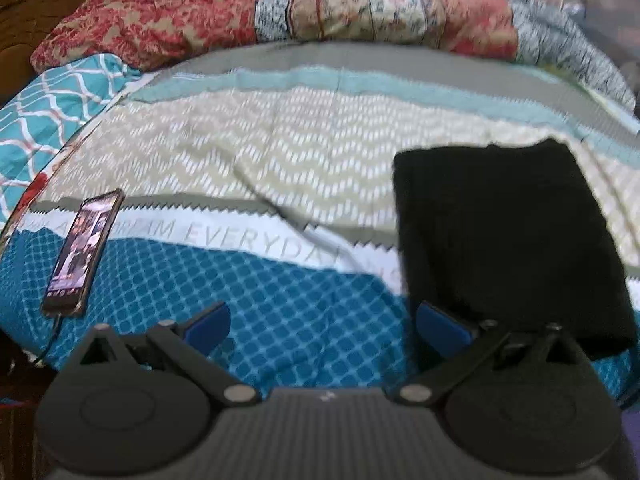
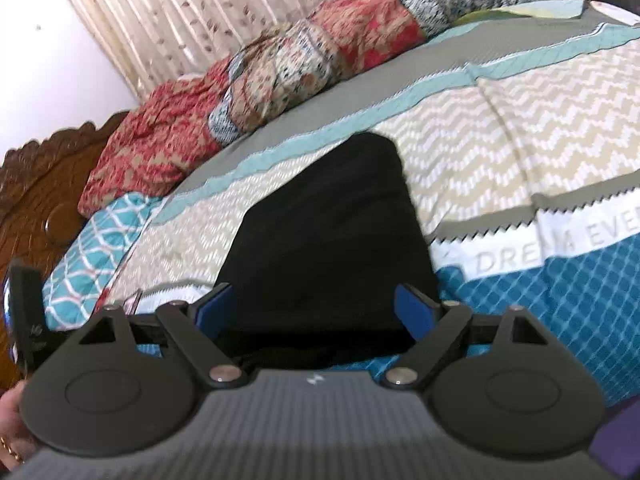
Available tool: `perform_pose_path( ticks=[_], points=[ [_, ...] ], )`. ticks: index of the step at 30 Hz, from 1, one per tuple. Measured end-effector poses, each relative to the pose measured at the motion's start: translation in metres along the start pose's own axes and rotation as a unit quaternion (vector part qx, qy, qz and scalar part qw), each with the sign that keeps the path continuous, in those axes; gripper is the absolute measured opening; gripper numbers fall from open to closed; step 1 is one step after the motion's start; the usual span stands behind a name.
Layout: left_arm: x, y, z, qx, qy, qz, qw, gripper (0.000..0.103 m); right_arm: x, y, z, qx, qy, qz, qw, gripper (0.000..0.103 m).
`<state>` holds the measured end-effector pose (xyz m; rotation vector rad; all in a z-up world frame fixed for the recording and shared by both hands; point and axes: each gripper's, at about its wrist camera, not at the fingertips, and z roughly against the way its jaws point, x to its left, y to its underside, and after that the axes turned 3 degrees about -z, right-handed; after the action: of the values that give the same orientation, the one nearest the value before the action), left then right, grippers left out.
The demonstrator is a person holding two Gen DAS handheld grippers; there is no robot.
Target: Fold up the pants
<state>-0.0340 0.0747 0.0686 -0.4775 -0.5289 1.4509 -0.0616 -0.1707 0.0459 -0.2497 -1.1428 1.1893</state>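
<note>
One folded black fabric pants bundle [image 1: 508,236] lies on the patterned bedspread [image 1: 248,152], and one dark smartphone [image 1: 82,252] lies well apart. Two grippers show, left gripper [image 1: 323,320] and right gripper [image 2: 314,306], each with two blue fingers spread wide, gripping nothing.

The phone [image 1: 82,252] screen at mid-left is too blurred to read, and the bedspread [image 1: 280,152] lettering is partly covered by the black pants [image 1: 508,232].

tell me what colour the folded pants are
Plain black pants, showing best in the left wrist view.
</note>
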Motion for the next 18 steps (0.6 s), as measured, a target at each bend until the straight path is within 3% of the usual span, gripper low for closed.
perform_pose_path(
  ticks=[10, 18],
  points=[
    [0.0, -0.012, -0.007, 0.013, 0.029, 0.007, 0.9995, 0.103, -0.042, -0.021, 0.017, -0.035, 0.027, -0.035, 0.998, 0.089],
    [-0.008, -0.011, -0.024, 0.043, 0.019, -0.009, 0.9989, 0.103, -0.069, -0.024, 0.01, -0.004, 0.048, -0.078, 0.996, 0.089]
  ],
)
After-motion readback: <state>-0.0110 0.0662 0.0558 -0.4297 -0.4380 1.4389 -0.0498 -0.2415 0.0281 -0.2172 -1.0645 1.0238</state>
